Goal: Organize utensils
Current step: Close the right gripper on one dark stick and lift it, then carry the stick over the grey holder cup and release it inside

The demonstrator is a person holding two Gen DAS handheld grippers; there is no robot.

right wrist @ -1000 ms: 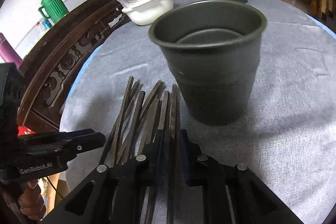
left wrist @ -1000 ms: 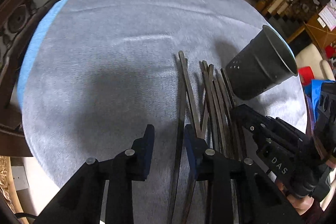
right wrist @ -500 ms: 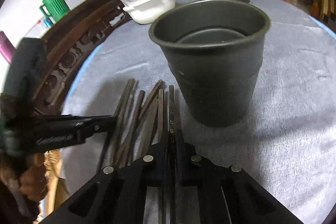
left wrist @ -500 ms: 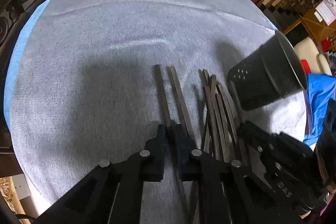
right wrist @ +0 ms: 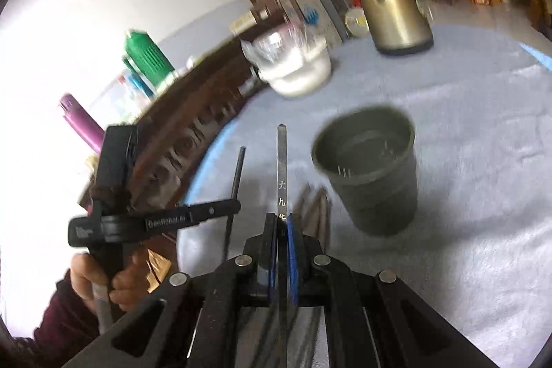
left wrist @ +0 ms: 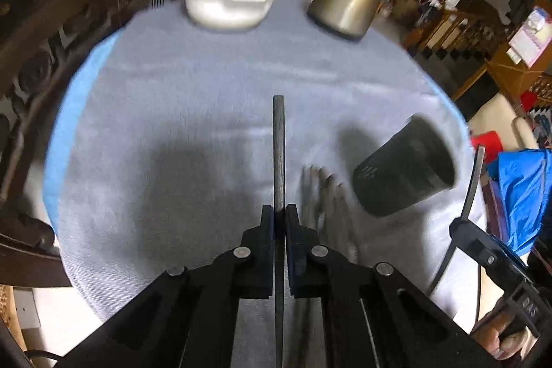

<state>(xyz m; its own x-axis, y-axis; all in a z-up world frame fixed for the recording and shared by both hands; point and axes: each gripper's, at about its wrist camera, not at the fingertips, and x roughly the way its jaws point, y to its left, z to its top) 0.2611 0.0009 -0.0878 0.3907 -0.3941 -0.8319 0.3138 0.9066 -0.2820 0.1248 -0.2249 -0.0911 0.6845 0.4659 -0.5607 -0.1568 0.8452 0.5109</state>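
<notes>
While both hands are lifting, the left gripper [left wrist: 279, 212] is pinching a single dark chopstick [left wrist: 278, 147] tight between its pads, the stick running straight out ahead of the jaws and clear of the counter [left wrist: 172, 99]; the right gripper [right wrist: 282, 223] is likewise pressed together on a chopstick of its own [right wrist: 282, 168], one with pale characters printed along it. The rest of the chopsticks [left wrist: 324, 195] are lying bunched on the grey cloth just beside the dark holder cup [left wrist: 407, 168], which is standing upright near the counter's edge, mouth open. To do this step well, each stick probably needs tipping toward vertical before it is brought over the rim, since a long stick held low on its length will swing and could knock the light cup over. Taking the hands in turn looks wise, as the two grippers are working close together. Farther back, a white bowl [left wrist: 227, 6] and a brass-coloured kettle [left wrist: 348, 2] are sitting well apart from all this.
</notes>
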